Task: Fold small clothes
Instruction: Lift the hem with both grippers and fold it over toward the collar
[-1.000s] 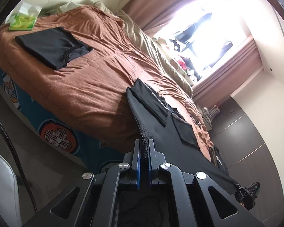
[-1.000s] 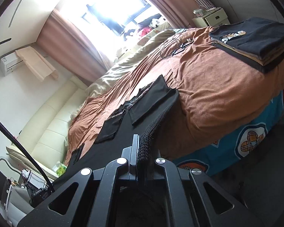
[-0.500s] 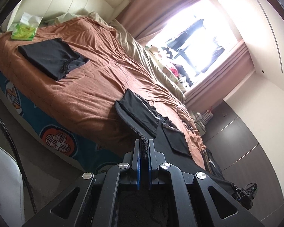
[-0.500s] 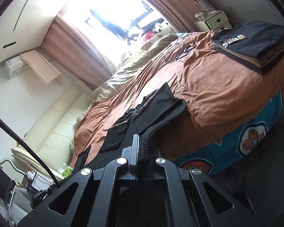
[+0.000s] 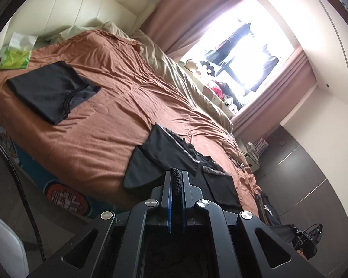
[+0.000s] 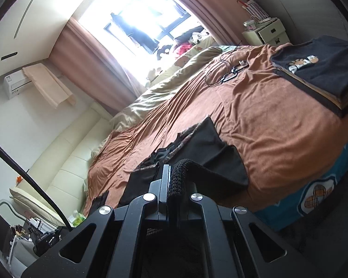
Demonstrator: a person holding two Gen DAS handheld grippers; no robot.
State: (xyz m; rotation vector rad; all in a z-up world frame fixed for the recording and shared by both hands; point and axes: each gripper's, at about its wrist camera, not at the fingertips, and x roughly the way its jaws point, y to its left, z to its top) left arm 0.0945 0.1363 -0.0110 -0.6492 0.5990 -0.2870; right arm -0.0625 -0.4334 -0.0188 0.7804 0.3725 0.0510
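Black shorts point(image 5: 164, 155) with pockets lie partly on the brown bedspread near the bed's front edge, their waistband end lifted off it. My left gripper point(image 5: 176, 173) is shut on the ribbed black waistband. My right gripper point(image 6: 174, 169) is shut on the waistband's other side; the shorts point(image 6: 204, 143) stretch from it onto the bed. The cloth between the two grippers hangs slack.
A folded black T-shirt point(image 5: 51, 90) lies on the bed's left part beside a green tissue pack point(image 5: 15, 56). A stack of folded clothes point(image 6: 322, 69) sits at the right. Cables point(image 6: 222, 74) lie near the beige duvet point(image 5: 185, 81). The blue patterned bed skirt point(image 6: 317, 197) drops to the floor.
Both grippers have moved forward toward the bed with the waistband. The shorts have gone from taut to slack and folded over more.
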